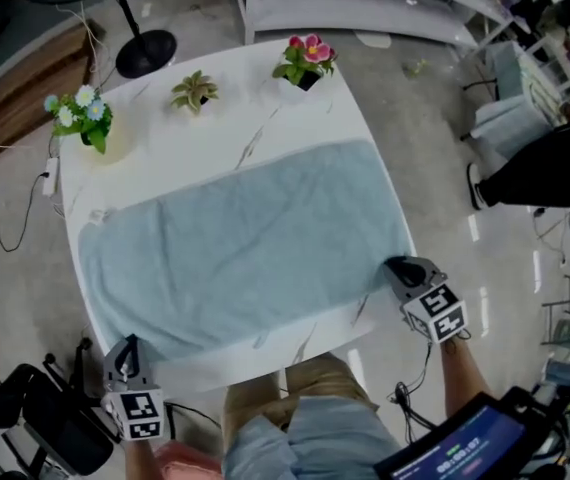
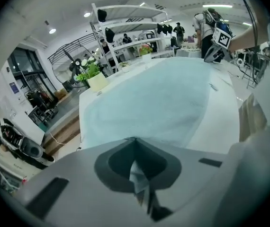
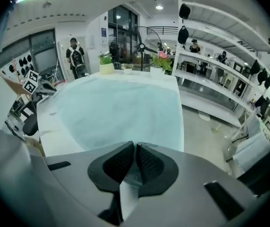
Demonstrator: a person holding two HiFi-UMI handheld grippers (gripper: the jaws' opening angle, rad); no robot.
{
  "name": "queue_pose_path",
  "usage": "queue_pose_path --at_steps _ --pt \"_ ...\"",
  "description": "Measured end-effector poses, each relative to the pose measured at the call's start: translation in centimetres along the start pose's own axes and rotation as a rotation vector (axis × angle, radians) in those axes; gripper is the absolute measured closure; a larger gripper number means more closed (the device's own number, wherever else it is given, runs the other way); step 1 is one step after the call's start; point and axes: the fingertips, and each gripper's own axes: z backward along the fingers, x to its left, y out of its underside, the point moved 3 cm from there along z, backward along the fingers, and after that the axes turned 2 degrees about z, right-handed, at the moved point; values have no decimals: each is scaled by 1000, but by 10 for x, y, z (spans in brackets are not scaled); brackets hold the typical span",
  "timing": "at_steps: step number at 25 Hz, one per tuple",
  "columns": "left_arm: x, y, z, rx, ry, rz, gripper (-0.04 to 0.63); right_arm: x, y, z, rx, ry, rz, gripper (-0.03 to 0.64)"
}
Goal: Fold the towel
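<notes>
Both pairs of jaws were found shut on cloth. On the left gripper [image 1: 128, 352] the jaws were seen pressed fully together in its own view, with a pale fold of the towel [image 1: 245, 238] pinched between the pads just behind the tips. In the head view this gripper was placed at the towel's near left corner, by the table's near edge. On the right gripper [image 1: 399, 267] the ribbed pads were seen almost together, with only a thin slit left between them, and a strip of the same cloth was clamped in it. This gripper was set at the near right corner, at the table's right edge. The white marbled table [image 1: 335, 108] was largely covered by the light blue-green towel, which was spread out flat. Its long sides were laid slantwise from the left edge up toward the far right, a bare band of tabletop being left along the near side and a wider one at the far side. Along that far side three small potted plants were stood apart from the cloth: a white-flowered plant [image 1: 83, 116] at the left corner, a green leafy plant [image 1: 194, 91] in the middle, and a pink-flowered plant [image 1: 307, 60] toward the right. One marker cube [image 1: 440, 311] was carried behind the right jaws and a second marker cube [image 1: 137, 413] behind the left.
</notes>
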Motion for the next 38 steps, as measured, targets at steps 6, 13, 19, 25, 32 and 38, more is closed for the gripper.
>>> queue_pose_path --at_steps 6,13,19,25,32,38 --pt "6 16 10 8 33 -12 589 -3 12 9 24 3 -22 575" --pt "4 23 14 -9 43 12 589 -5 12 8 0 -12 -47 575" --pt "21 -6 38 -109 -2 132 589 -5 6 4 -50 -42 -146 535" --pt "37 -116 83 -326 -57 228 589 -41 -44 46 -226 20 -278 492" --pt "-12 -189 46 -392 55 291 589 -74 -7 43 -154 24 -370 460" --pt "-83 -201 -27 -276 131 268 589 -68 24 14 -109 -14 -474 442"
